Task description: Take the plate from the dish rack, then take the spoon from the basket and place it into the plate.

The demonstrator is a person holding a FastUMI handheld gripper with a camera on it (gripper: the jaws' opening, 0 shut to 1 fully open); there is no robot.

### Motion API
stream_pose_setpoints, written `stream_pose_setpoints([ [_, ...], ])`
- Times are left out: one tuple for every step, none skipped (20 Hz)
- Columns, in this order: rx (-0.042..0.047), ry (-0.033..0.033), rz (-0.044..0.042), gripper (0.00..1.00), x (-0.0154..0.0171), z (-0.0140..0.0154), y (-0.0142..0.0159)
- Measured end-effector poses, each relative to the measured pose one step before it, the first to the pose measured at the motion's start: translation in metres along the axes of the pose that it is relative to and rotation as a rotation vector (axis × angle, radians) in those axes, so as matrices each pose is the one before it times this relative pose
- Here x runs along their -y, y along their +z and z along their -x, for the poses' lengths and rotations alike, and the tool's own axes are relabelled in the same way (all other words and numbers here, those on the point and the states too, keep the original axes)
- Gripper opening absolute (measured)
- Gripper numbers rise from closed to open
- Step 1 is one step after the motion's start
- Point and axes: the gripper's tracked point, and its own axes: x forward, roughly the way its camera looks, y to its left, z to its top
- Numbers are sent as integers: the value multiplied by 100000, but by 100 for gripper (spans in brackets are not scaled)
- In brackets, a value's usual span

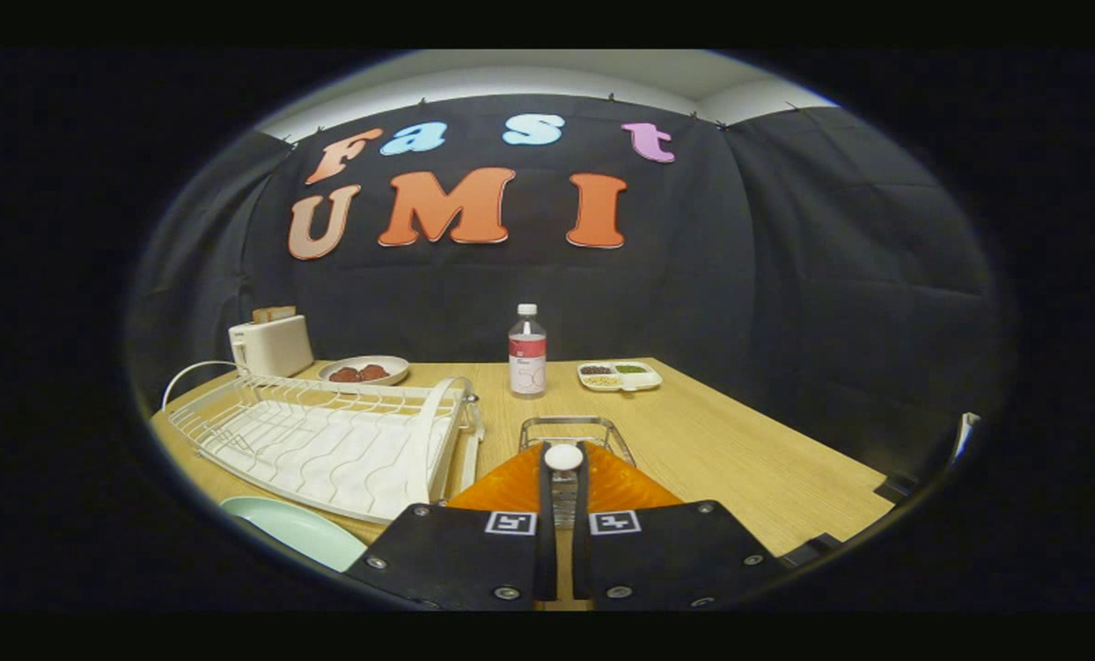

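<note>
My tongs (563,487) are pinching the spoon (564,456), its round end poking up between the tips and its handle running back along them, above the wire basket (573,428) just ahead. The plate (295,531) lies on the worktop (740,450) low to my left, near the dish rack (327,441), so I judge the carry goes left and back.

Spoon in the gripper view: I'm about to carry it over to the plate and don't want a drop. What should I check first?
1. Plate out of the dish rack, lying on the table: ok.
2. Gripper shut on the spoon, both fingers against it: ok.
3. Spoon lifted clear of the basket just beyond the fingers: cannot tell.
4. Visible part of the plate bare: ok.
5. Way to the plate past the rack's near corner: cannot tell.
</note>
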Motion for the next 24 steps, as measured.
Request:
stream_pose_setpoints([
  [730,-174,913,7,28,93,292],
  [1036,-666,1244,7,170,124,456],
  [890,-739,1254,7,159,105,418],
  [801,-474,738,6,179,266,435],
  [979,184,48,7,97,391,570],
  [917,122,-267,7,167,302,567],
  [1090,125,-106,7,141,338,530],
  [1166,-230,108,7,230,480,610],
  [1128,-77,207,7,114,389,607],
  [1075,138,22,7,62,505,638],
  [1100,392,-158,7,25,530,651],
  [852,627,-166,7,93,611,480],
  [681,535,-331,7,-24,661,463],
  [668,630,-260,7,-99,663,408],
  [537,781,5,7,-221,688,384],
  [522,698,163,7,-238,623,320],
  [622,708,372,6,-248,706,338],
  [531,716,268,6,-224,759,280],
  [1110,982,-276,6,-372,843,538],
  [815,1370,-277,7,-493,894,354],
  [160,1469,-181,7,-587,802,143],
  [215,1370,-426,7,-657,836,99],
  [-181,1525,-698,7,-781,822,-3],
  [-239,2268,-634,6,-964,905,-140],
])
